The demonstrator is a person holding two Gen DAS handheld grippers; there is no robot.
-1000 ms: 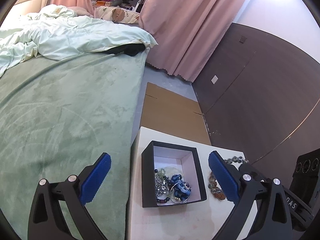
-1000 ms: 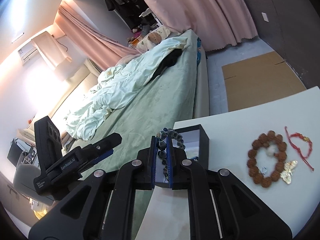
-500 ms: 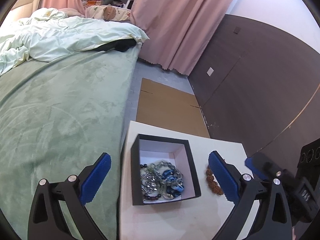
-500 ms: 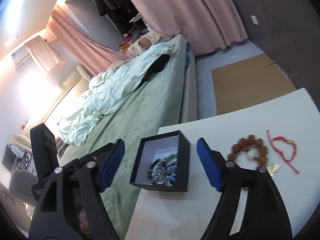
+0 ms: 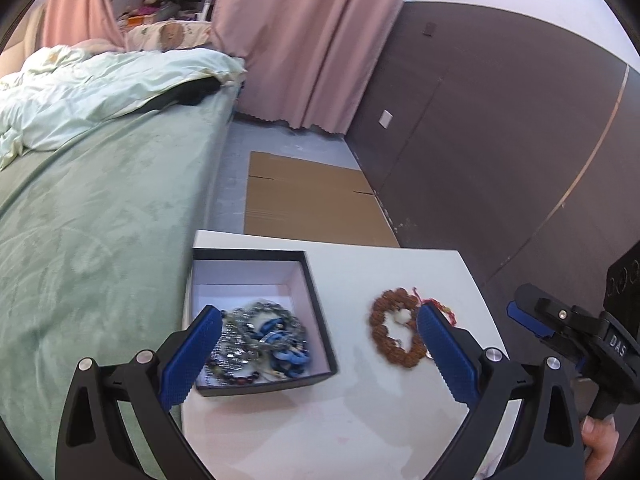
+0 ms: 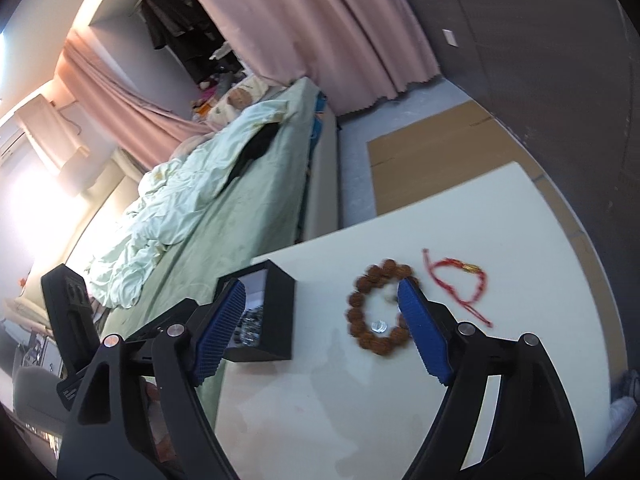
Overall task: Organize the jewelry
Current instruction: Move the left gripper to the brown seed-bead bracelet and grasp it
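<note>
A black box (image 5: pixel 316 304) with a white lining stands on the white table (image 5: pixel 328 432); several bead bracelets (image 5: pixel 260 340), grey, blue and dark, lie heaped inside. The same box (image 6: pixel 276 320) shows in the right wrist view. To its right lie a brown bead bracelet (image 6: pixel 378 312) with a small silver ring (image 6: pixel 379 325) inside it, and a red cord bracelet (image 6: pixel 460 284). My left gripper (image 5: pixel 320 352) hangs open above the box's right side, nothing between its pads. My right gripper (image 6: pixel 322 330) is open too, its right pad over the brown bracelet (image 5: pixel 394 334).
A green-covered bed (image 5: pixel 92 232) with a rumpled pale quilt runs along the table's left edge. Flat cardboard (image 5: pixel 308 200) lies on the floor beyond the table, before a dark panelled wall and pink curtains. A person's fingertip (image 5: pixel 598 438) grips the right tool's handle.
The right gripper, shut on a grey bead bracelet a second ago, opened and the bracelet now lies in the box. Both grippers have shifted right, bringing the brown and red bracelets nearer.
</note>
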